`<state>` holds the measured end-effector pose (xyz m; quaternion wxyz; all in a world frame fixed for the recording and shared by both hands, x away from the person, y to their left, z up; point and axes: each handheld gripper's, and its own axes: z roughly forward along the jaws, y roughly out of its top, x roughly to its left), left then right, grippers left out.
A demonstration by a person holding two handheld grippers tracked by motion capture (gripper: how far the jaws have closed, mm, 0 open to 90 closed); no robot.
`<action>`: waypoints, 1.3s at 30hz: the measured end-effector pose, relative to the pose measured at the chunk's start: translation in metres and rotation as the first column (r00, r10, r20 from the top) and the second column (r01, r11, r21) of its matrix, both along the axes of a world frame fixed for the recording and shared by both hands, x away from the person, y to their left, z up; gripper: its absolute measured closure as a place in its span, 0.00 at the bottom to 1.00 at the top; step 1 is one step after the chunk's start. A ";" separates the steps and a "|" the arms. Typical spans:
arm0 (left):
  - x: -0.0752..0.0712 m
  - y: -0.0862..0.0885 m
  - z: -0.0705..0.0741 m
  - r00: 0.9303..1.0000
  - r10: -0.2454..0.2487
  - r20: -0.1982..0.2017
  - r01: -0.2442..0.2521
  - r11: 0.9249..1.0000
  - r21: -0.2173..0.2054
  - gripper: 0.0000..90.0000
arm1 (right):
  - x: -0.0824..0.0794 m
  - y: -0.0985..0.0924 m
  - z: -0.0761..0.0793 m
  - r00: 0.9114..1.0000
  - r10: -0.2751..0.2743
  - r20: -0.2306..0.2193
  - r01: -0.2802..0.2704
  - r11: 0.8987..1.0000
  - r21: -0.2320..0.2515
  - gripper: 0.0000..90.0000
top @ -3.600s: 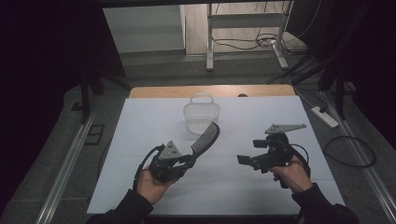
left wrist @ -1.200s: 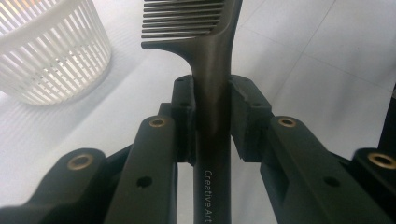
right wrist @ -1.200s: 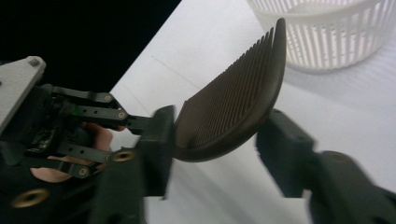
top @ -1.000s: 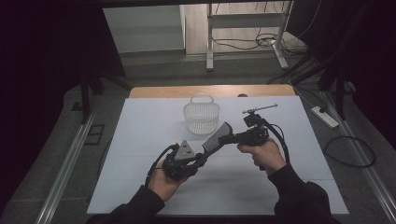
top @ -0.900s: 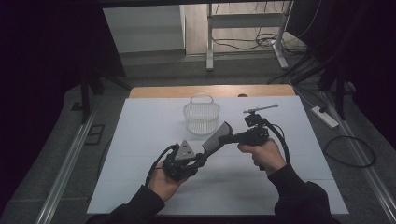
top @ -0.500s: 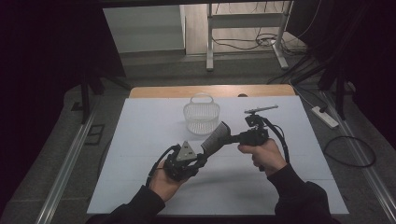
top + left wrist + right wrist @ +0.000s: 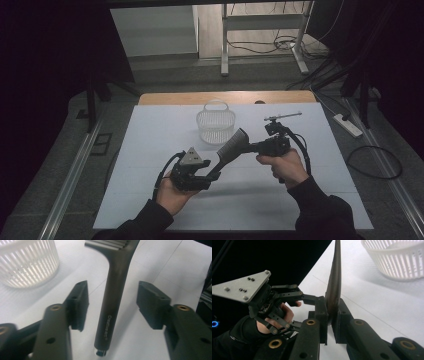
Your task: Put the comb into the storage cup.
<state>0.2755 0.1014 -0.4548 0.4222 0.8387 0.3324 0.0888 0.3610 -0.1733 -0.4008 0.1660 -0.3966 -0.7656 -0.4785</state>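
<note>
I am handing a dark brush (image 7: 231,148), a long slim handle with a wide flat ribbed head, from one claw to the other, held in the air above the white worktop (image 7: 150,150), just in front of the white slatted basket (image 7: 215,125). In the right gripper view the right claw (image 7: 331,315) is clamping tight on the flat head of the brush (image 7: 334,285), its two pads pressing both faces, so this claw is carrying the whole weight. In the left gripper view the handle (image 7: 113,302) is running straight up between the pads of the left claw (image 7: 112,303), but both pads are standing clear of it with a gap on each side; these jaws have just been opening and are now about halfway apart, holding nothing. In the high view the left claw (image 7: 212,172) is sitting low near the handle's tail while the right claw (image 7: 252,146) is gripping near the head, with the basket just beyond them. To do this step well, I judge that I should be keeping the right grip firm and steady, since the head is thin and could pivot between the pads. I should be drawing the left claw back along the line of the handle, not sideways, so a pad is not knocking the tail and twisting the brush. Only once the left claw is well clear should I be swinging the brush toward the basket, keeping the handle from catching on its rim.
</note>
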 end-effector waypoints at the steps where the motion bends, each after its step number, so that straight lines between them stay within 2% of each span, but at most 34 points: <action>1: 0.000 0.001 0.000 1.000 0.001 -0.005 -0.001 1.000 -0.006 0.44 | 0.000 -0.001 0.000 1.000 -0.002 0.003 0.002 1.000 0.002 0.93; 13: 0.002 0.022 0.001 0.996 0.036 -0.079 -0.043 0.994 -0.098 0.17 | 0.000 -0.007 0.005 0.999 -0.032 0.040 0.031 0.999 0.007 0.93; 16: 0.003 0.028 0.001 0.994 0.046 -0.103 -0.057 0.993 -0.107 0.12 | 0.000 -0.009 0.006 0.998 -0.039 0.049 0.038 0.999 0.008 0.93; 18: 0.004 0.030 0.001 0.992 0.048 -0.114 -0.059 0.994 -0.090 0.10 | 0.000 -0.010 0.007 0.997 -0.044 0.058 0.044 0.999 0.007 0.93; 22: 0.003 0.034 -0.001 0.992 0.050 -0.119 -0.059 0.996 -0.071 0.07 | 0.000 -0.012 0.008 0.996 -0.055 0.070 0.055 0.998 0.005 0.93; 26: 0.002 0.036 -0.002 0.993 0.064 -0.104 -0.070 0.996 -0.050 0.05 | 0.000 -0.014 0.009 0.995 -0.062 0.080 0.062 0.998 0.006 0.93; 39: -0.006 0.058 0.000 0.993 0.081 -0.091 -0.089 0.992 -0.089 0.01 | -0.001 -0.019 0.014 0.993 -0.074 0.095 0.072 0.997 0.022 0.93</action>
